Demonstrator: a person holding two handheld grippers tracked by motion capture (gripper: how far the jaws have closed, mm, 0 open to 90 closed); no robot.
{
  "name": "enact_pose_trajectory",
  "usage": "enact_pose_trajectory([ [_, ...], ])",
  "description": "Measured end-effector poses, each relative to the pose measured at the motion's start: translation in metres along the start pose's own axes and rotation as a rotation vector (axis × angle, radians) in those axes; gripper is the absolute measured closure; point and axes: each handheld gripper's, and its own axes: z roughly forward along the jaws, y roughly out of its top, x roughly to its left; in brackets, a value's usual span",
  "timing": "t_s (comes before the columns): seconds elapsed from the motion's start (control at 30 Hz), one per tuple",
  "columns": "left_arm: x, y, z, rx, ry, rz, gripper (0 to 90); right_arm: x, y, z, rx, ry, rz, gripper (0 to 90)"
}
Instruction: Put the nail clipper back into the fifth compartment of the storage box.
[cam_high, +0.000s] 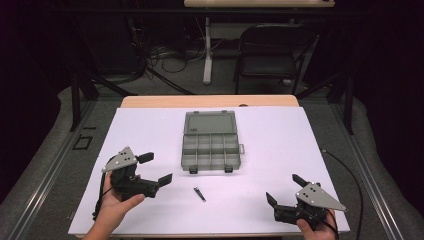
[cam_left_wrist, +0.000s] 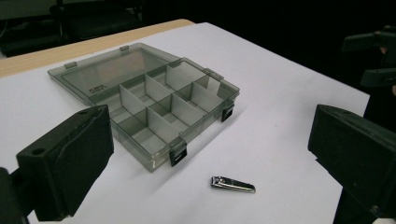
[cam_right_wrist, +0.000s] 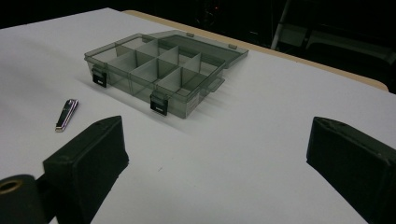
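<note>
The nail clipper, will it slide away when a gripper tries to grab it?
Probably a bit: the nail clipper looks like smooth, shiny metal lying flat on the white table. It seems stiff and light, and being flat, it is unlikely to roll.

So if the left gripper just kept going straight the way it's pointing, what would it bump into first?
Probably the small silver metal nail clipper lying on the white table, between the left gripper's open jaws and just ahead; depth is hard to judge.
</note>
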Motion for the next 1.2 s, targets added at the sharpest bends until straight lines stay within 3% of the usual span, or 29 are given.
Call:
enact_pose_trajectory([
  [0.13,-0.002,0.008,0.004,0.033,0.015,0.030,0.9,0.000,-0.001,0.000,0.003,0.000,0.002,4.9],
  [0.27,-0.003,0.012,0.011,0.073,0.002,0.044,4.5,0.001,-0.001,0.000,0.005,-0.004,-0.012,5.1],
  [0.4,-0.006,0.014,0.015,0.094,0.011,0.090,15.9,0.000,-0.002,0.000,0.005,-0.009,-0.015,5.6],
  [0.6,-0.009,0.018,0.021,0.126,0.005,0.115,16.0,0.000,-0.003,0.001,0.015,-0.008,-0.015,6.5],
  [0.87,-0.009,0.020,0.031,0.186,-0.003,0.150,24.3,0.003,-0.004,0.004,0.017,-0.003,-0.024,7.0],
  [1.2,-0.012,0.024,0.047,0.280,-0.024,0.192,27.6,0.002,-0.005,0.005,0.026,0.002,-0.020,7.9],
])
